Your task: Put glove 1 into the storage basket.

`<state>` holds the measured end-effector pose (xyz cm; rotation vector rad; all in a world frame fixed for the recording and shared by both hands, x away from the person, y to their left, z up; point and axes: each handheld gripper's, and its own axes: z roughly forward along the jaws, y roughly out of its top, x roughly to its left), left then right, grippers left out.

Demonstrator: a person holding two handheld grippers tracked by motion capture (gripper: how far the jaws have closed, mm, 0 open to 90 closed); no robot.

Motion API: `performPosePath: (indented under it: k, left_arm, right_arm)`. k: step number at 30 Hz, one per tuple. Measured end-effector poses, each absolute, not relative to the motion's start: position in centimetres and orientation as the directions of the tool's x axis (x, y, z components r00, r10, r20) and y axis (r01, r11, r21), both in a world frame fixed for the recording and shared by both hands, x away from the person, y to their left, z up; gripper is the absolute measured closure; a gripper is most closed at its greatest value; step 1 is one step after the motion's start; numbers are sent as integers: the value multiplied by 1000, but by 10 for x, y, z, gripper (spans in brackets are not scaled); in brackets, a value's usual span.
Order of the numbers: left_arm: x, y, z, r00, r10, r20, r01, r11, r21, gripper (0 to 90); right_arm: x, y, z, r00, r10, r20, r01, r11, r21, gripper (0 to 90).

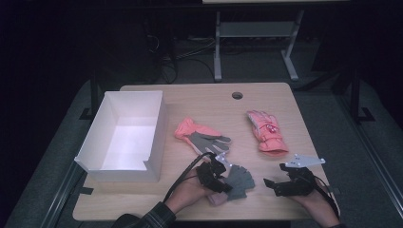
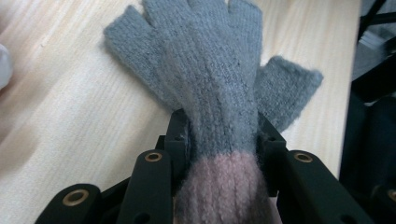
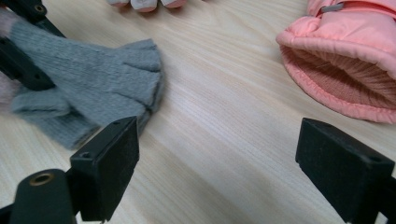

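A: High view. Lower centre of the frame: the left gripper (image 1: pixel 223 178) pinches a grey knitted fingerless glove with a pink ribbed cuff (image 1: pixel 239 182) that lies flat on the pale wooden table (image 1: pixel 199 97). The right gripper (image 1: pixel 274 184), lower right, hangs spread and empty. At left stands a white open cardboard box (image 1: pixel 124 135).

B: Left gripper view?

A: The jaws press both edges of the glove at the grey-to-pink seam; the fuzzy wool bunches between them. Judged advice: grip both layers near the cuff, so the limp knit does not slip on lifting.

B: Right gripper view?

A: Jaws wide, nothing between. Upper right: a salmon padded glove with a ribbed lining (image 3: pixel 348 56), smooth against the soft knit at upper left.
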<state>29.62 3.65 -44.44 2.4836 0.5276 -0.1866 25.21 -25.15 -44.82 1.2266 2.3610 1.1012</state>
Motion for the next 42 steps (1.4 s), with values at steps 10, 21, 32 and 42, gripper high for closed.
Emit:
performPosePath:
  k: [10,21,32,42]
  left_arm:
    - [304,50,-419,899,340,-274,437,-696,570,657]
    - [311,68,-389,890,366,-271,454,-677,579,655]
    - [317,88,-352,872,408,-270,484,-632,606,653]
    - [331,118,-327,843,469,-263,518,-578,631,653]
  right_arm:
    - [252,-253,-449,-602,791,109,587,345,732,132]
    - [252,-251,-450,-597,795,105,585,342,735,131]
    - [252,-250,-452,-596,795,115,589,335,736,130]
    - [252,-251,-453,-590,800,108,587,333,738,129]
